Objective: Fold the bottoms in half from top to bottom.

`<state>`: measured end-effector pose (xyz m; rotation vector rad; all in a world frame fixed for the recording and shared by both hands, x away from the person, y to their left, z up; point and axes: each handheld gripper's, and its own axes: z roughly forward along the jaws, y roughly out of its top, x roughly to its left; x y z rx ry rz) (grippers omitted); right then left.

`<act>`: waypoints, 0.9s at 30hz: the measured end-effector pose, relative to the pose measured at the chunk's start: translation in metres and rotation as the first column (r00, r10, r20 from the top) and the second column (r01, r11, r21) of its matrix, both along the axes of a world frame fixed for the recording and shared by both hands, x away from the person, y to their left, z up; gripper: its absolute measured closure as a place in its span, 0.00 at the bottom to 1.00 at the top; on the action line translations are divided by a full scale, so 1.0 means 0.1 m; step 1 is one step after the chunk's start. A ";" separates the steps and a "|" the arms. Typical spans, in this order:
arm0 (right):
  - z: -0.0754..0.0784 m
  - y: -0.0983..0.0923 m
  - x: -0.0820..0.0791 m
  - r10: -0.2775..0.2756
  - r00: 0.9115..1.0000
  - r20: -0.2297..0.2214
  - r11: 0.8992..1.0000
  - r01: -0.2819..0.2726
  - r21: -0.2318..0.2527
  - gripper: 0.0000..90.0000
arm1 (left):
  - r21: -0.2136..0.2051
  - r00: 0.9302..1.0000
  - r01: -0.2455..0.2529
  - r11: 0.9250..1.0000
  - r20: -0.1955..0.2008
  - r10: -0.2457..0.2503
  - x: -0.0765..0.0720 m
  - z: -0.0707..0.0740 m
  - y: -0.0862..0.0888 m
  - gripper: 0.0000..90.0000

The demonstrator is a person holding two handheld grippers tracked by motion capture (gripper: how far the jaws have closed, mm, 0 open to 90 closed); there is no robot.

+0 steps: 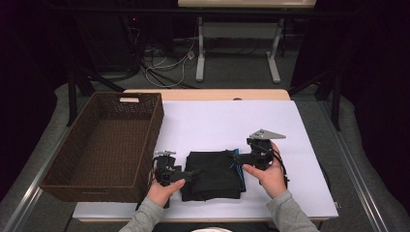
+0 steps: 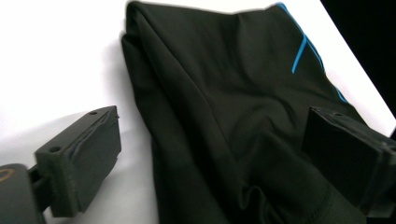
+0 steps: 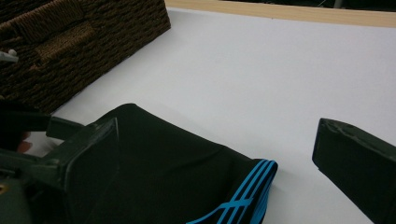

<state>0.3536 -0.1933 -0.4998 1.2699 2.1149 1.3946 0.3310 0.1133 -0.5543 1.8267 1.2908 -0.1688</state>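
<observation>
Nearest the high camera: grey sleeves, a hand on each gripper. Left gripper [image 1: 192, 173] jaws wide, straddling the left edge of the folded black garment [image 1: 212, 175]; pads not pressing. Right gripper [image 1: 234, 155] jaws wide too, over the garment's blue-striped corner, nothing pinched.

Progress, as judged: garment looks folded, lying flat near the table's front edge between the hands. Wicker basket [image 1: 72, 186] at left has nothing in it, so lift and transfer likely remain.

Surface: white sheet [image 1: 232, 123] over a wooden tabletop. Room dark; cables on the floor and a white table frame beyond.
</observation>
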 end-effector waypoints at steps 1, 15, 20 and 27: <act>0.00 0.00 0.00 -0.003 1.000 -0.004 1.000 0.003 0.004 0.02 | -0.002 1.000 0.016 1.000 -0.012 -0.016 -0.01 -0.02 -0.02 0.06; -0.02 0.01 0.01 0.005 1.000 -0.005 1.000 -0.005 0.003 0.05 | -0.047 0.998 0.038 0.998 -0.050 -0.041 0.00 -0.04 -0.11 0.14; -0.04 0.01 0.02 -0.008 1.000 -0.002 1.000 0.008 0.003 0.08 | -0.063 0.998 0.027 0.998 -0.063 -0.031 0.01 -0.05 -0.09 0.17; -0.04 -0.02 0.03 -0.009 1.000 0.007 1.000 0.009 0.006 0.11 | -0.074 0.997 0.009 0.997 -0.073 -0.015 0.02 -0.07 -0.04 0.33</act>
